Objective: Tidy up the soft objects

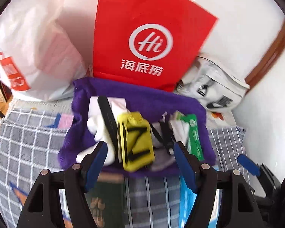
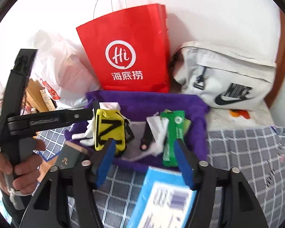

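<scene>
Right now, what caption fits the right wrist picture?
Open right gripper above a purple towel holding yellow socks and a green packet.

Each gripper is built from black angular arms, joined with round silver screws. The left gripper (image 1: 140,159) and the right gripper (image 2: 145,159) are fitted with ribbed blue pads. The left one is gripped by a bare hand (image 2: 19,163).

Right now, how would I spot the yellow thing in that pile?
Find the tall red paper bag against the wall; a purple cloth lies spread before it. On the cloth's left half sits the yellow sock, the only yellow piece, marked with bold black lines, among white socks.
</scene>
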`<state>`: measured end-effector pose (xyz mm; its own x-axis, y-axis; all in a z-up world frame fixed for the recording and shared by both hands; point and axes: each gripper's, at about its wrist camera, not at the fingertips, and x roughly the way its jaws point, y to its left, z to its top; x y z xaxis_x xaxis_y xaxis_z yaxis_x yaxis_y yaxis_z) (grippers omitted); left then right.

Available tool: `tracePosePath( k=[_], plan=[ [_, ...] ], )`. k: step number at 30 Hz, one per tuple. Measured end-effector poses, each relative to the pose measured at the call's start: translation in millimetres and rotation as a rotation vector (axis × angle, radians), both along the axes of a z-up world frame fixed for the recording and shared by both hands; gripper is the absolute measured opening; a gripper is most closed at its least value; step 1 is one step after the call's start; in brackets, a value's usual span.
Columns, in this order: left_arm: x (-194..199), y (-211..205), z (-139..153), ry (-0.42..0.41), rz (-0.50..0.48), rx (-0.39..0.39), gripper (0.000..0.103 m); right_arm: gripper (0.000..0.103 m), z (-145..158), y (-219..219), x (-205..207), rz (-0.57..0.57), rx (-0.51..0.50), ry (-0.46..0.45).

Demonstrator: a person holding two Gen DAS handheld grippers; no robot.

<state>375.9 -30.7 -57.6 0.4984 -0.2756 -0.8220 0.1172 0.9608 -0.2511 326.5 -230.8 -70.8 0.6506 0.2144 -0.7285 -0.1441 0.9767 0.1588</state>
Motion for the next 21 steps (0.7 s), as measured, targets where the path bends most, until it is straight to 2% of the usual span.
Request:
tracePosePath(
  k=[5,8,12,15,21],
  plan=[
    [-58,8,23,-0.045,0.015,0.045,0.081,0.077,17,-1,-49,-0.026,-0.034,-0.038],
    [-98,12,37,-0.085,0.027,0.05,0.089,0.089,29,1,-86,-0.056,-0.067,-0.096],
    [-142,11,42,-0.121,0.025,0.097,0.094,0.091,38,-5,-131,-0.057,-0.016,-0.098],
    [-173,10,40,-0.105,0.026,0.11,0.094,0.097,39,-7,-160,-0.072,-0.014,-0.099],
    [-235,6,46,-0.131,0.032,0.118,0.094,0.1,43,-5,-215,-0.074,-0.045,-0.118]
  ],
)
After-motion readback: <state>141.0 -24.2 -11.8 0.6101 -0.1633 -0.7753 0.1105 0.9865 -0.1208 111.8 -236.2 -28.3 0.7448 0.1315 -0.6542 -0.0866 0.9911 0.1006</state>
